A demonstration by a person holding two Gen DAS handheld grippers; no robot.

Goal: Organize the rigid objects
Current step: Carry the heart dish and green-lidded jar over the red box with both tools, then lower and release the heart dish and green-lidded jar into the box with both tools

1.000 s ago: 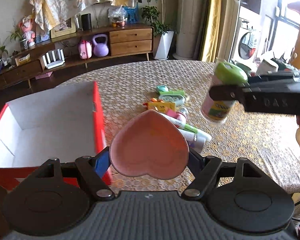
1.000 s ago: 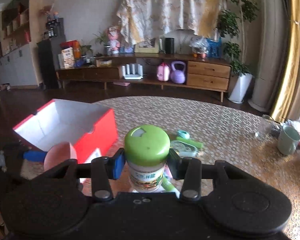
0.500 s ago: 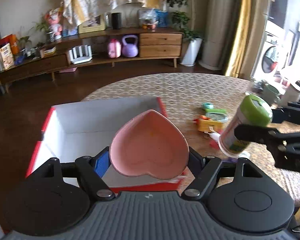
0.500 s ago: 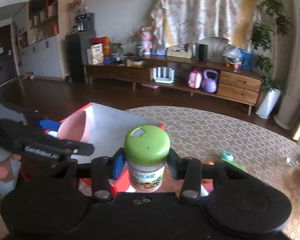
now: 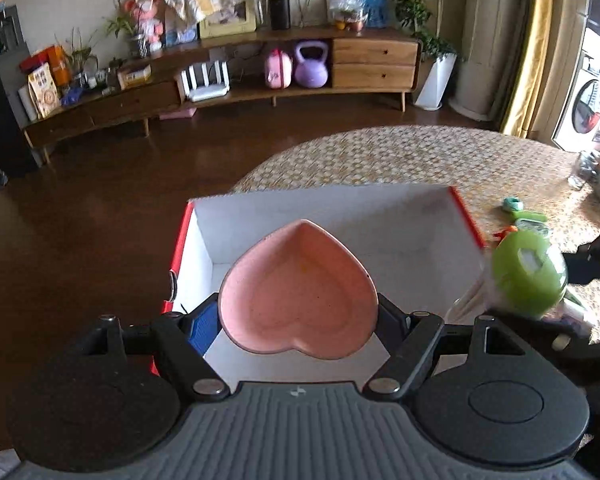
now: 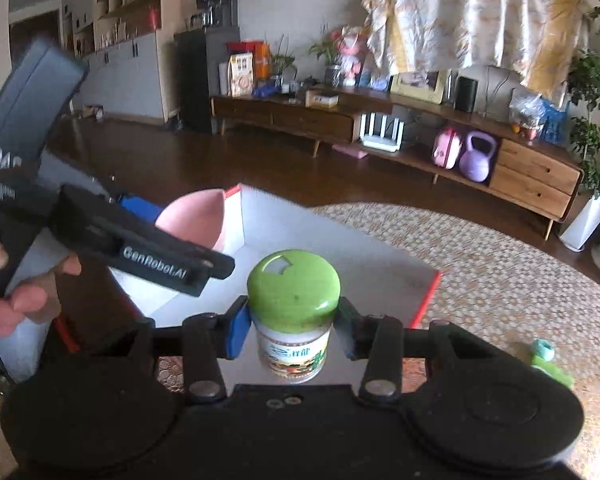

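Over the red-edged white cardboard box [image 5: 332, 216] on the desk, both claws have just arrived: left claw [image 5: 298, 316] clamps the pink heart-shaped dish [image 5: 298, 292], right claw [image 6: 292, 320] grips the green-lidded jar [image 6: 294, 312]; release likely follows.

**Materials and finish**

Dish [image 5: 296, 296]: smooth pink ceramic look, satin. Jar [image 6: 294, 330]: glossy green plastic lid, paper label. Box [image 5: 400, 216]: matt white card inside, red outside. Tablecloth [image 6: 500, 272]: woven, textured. Left gripper [image 5: 298, 320] and right gripper [image 6: 294, 326]: matt black plastic. Cabinet [image 5: 374, 62]: wood.
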